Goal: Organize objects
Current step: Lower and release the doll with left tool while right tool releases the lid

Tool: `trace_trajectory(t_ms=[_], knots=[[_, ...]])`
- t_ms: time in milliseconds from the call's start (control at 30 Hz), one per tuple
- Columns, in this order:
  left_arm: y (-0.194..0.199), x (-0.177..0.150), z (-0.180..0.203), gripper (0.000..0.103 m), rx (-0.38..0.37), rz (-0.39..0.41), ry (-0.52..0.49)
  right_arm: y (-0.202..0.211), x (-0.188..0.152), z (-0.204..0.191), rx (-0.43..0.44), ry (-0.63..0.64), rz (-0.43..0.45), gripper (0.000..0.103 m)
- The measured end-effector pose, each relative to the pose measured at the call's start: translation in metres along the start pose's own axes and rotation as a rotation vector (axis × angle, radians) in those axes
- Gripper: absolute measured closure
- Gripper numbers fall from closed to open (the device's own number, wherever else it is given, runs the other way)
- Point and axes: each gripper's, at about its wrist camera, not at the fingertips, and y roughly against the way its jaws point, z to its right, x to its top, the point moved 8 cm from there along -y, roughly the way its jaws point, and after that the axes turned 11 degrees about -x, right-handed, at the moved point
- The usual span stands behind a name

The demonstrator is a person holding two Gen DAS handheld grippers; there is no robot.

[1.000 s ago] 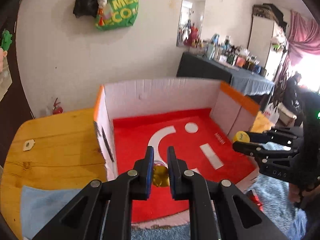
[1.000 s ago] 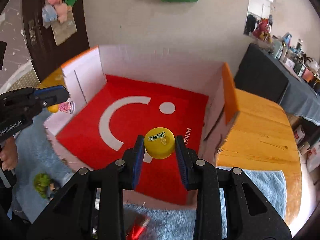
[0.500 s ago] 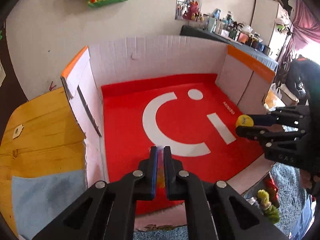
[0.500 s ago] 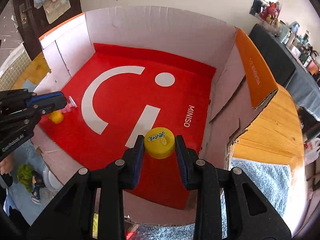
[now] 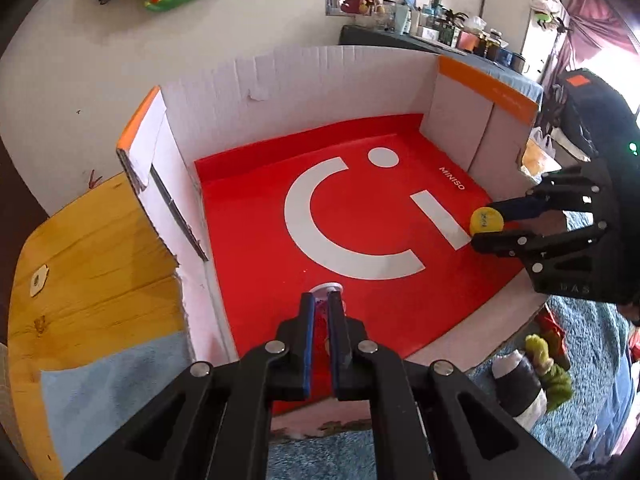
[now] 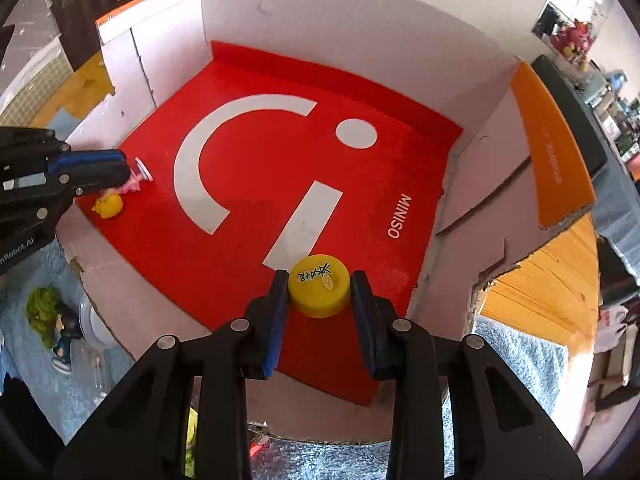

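Note:
An open cardboard box with a red floor [image 5: 256, 248] [image 6: 248, 80] lies in front of me. My left gripper [image 5: 321, 300] is low inside its near left corner, shut on a small pink and yellow figurine with a clear round base [image 5: 326, 289]; in the right wrist view the figurine [image 6: 120, 194] hangs from the left gripper [image 6: 116, 172] just above the floor. My right gripper [image 6: 320, 282] is shut on a yellow bottle cap [image 6: 319, 290] with black characters, low over the box's near right part; the cap also shows in the left wrist view [image 5: 486, 221].
The box stands on a wooden table [image 5: 92, 248] with blue towels [image 6: 520, 364]. A green-haired figurine [image 6: 52, 316] and a clear container [image 6: 94, 332] lie outside the near wall. A cluttered dark counter [image 5: 440, 40] stands behind.
Both grippers have moved forward and down into the box with their objects still held. The figurine and the cap are now close to the red floor.

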Motion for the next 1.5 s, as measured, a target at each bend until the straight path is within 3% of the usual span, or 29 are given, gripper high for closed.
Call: trace_trajectory(t_ms=[533,767,1033,1200,1300,1400,1433,1467,1500], knots=[[-0.004,0.001,0.013,0.097,-0.038,-0.16,-0.211,-0.003,-0.002,0.0,0.045,0.051,-0.042,0.073],[-0.005,0.002,0.014,0.097,-0.042,-0.164,-0.211,-0.002,-0.005,0.001,0.053,0.057,-0.036,0.073],[-0.004,0.003,0.007,0.084,-0.048,-0.151,-0.167,0.0,-0.007,0.0,0.053,0.066,-0.026,0.073],[-0.003,0.001,0.003,0.067,-0.058,-0.147,-0.143,0.001,-0.008,-0.002,0.055,0.069,-0.023,0.073],[-0.003,0.0,0.003,0.066,-0.055,-0.139,-0.139,0.001,-0.008,-0.002,0.061,0.07,-0.022,0.071],[-0.003,0.0,0.001,0.058,-0.061,-0.135,-0.118,0.003,-0.008,-0.007,0.086,0.069,-0.015,0.057],[-0.004,0.0,0.001,0.057,-0.061,-0.134,-0.114,0.004,-0.008,-0.007,0.079,0.068,-0.009,0.043],[-0.004,0.0,0.0,0.056,-0.063,-0.132,-0.109,0.005,-0.007,-0.007,0.075,0.058,-0.003,0.022],[-0.004,-0.001,0.0,0.055,-0.067,-0.13,-0.105,0.004,-0.008,-0.008,0.08,0.054,0.001,0.019]])
